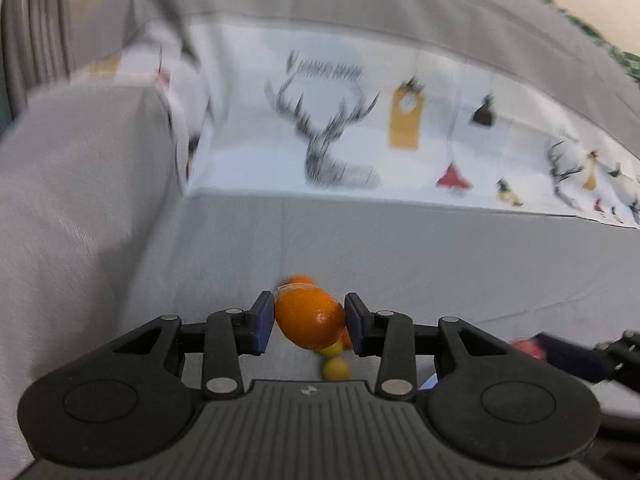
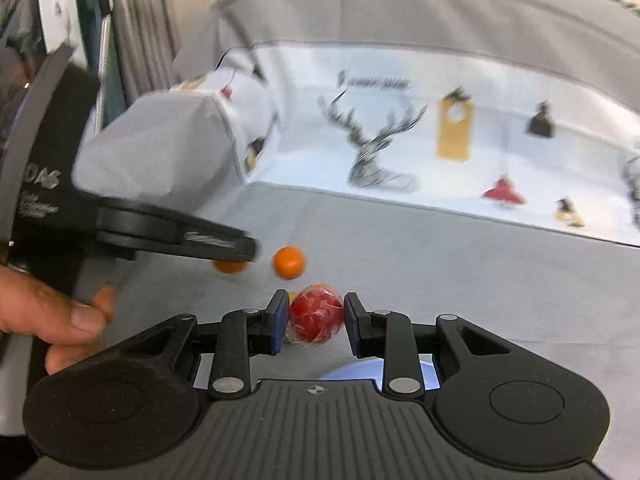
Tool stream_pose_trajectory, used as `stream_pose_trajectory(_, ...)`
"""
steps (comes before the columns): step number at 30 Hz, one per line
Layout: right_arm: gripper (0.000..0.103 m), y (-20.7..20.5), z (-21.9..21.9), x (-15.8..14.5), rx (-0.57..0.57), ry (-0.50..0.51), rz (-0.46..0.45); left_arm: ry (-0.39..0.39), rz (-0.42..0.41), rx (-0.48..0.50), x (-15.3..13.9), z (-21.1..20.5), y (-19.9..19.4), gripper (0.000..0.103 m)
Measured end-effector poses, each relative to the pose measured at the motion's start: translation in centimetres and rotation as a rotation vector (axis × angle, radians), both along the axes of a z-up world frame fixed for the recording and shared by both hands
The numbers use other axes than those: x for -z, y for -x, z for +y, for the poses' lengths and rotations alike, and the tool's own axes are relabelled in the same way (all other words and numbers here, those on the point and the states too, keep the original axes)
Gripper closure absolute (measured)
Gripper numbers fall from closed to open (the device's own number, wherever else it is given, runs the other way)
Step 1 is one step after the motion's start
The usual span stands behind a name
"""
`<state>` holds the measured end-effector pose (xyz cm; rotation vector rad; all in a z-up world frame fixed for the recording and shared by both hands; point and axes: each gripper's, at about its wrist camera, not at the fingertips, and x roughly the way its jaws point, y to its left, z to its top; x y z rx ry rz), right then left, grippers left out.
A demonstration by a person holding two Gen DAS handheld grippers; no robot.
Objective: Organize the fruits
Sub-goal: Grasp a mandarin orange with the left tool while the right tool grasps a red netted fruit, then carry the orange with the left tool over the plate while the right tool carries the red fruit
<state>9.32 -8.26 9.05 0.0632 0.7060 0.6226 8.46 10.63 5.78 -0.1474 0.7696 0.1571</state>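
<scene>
Orange (image 1: pixel 309 318) sits clamped in left gripper (image 1: pixel 310 322), above grey sofa (image 1: pixel 440 264); two yellow fruits (image 1: pixel 336 368) at 6 o'clock beneath it. Right gripper (image 2: pixel 316 322) grips wrapped red fruit (image 2: pixel 316 317); another orange (image 2: pixel 289 262) lies at 11 o'clock nearby.

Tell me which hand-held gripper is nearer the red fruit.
Right. The right hand-held gripper has the red fruit between its fingers; the left hand-held gripper is off to its left, holding an orange fruit.
</scene>
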Motion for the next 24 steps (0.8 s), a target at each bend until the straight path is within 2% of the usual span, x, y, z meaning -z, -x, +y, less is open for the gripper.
stream_pose_trajectory(5,0.072,2.4,-5.3,0.5,0.087,-0.057,-0.042,-0.038,-0.119,0.092,-1.5,-2.6,2.4,0.061)
stream_pose_trajectory(8,0.072,2.3,-7.0,1.3,0.127,-0.04,-0.027,-0.008,-0.145,0.118,-1.6,-3.3,2.7,0.061)
stream_pose_trajectory(13,0.072,0.4,-9.1,3.4,0.196,-0.045,0.046,-0.002,-0.094,0.124,-0.4,-3.5,1.5,0.061)
stream_pose_trajectory(16,0.072,-0.3,-9.9,4.2,0.236,-0.067,0.093,0.027,-0.05,0.124,0.6,-3.1,0.7,0.061)
stream_pose_trajectory(19,0.072,-0.6,-9.9,4.7,0.254,-0.068,0.106,0.039,-0.017,0.146,1.3,-3.5,0.1,0.061)
stream_pose_trajectory(24,0.072,-1.0,-9.2,4.8,0.249,-0.054,0.106,0.0,0.0,0.206,1.9,-4.9,0.1,0.061)
